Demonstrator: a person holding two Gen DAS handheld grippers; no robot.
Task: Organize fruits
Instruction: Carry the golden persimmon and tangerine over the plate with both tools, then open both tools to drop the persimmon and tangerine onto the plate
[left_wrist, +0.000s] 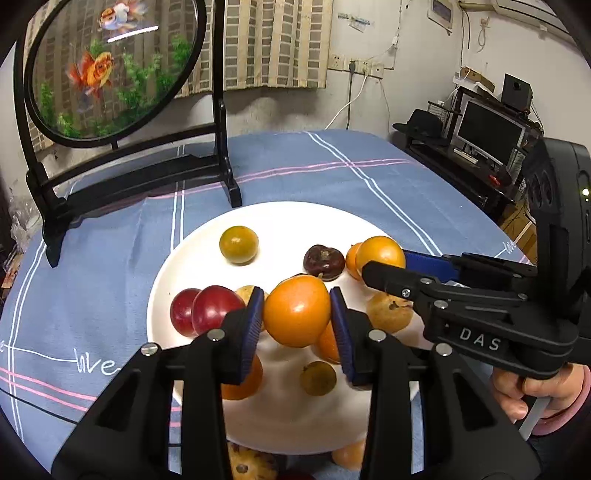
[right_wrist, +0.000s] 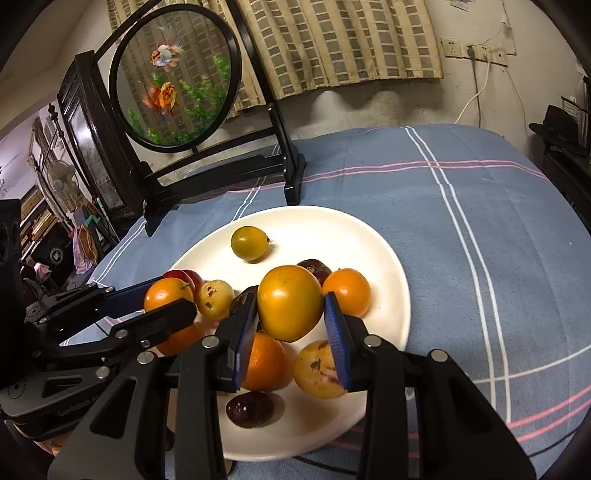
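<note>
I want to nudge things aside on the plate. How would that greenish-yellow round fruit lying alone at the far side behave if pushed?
The greenish-yellow fruit looks nearly spherical, so it would probably roll rather than slide. Its skin looks glossy, so tongs may slip on it. The white plate looks smooth with a shallow rim, so the fruit could roll off.

Spotted yellow fruit (left_wrist: 251, 466) cut by bottom edge, orange (left_wrist: 242, 380) half behind claw finger, person's hand (left_wrist: 543, 391) partly cropped
</note>
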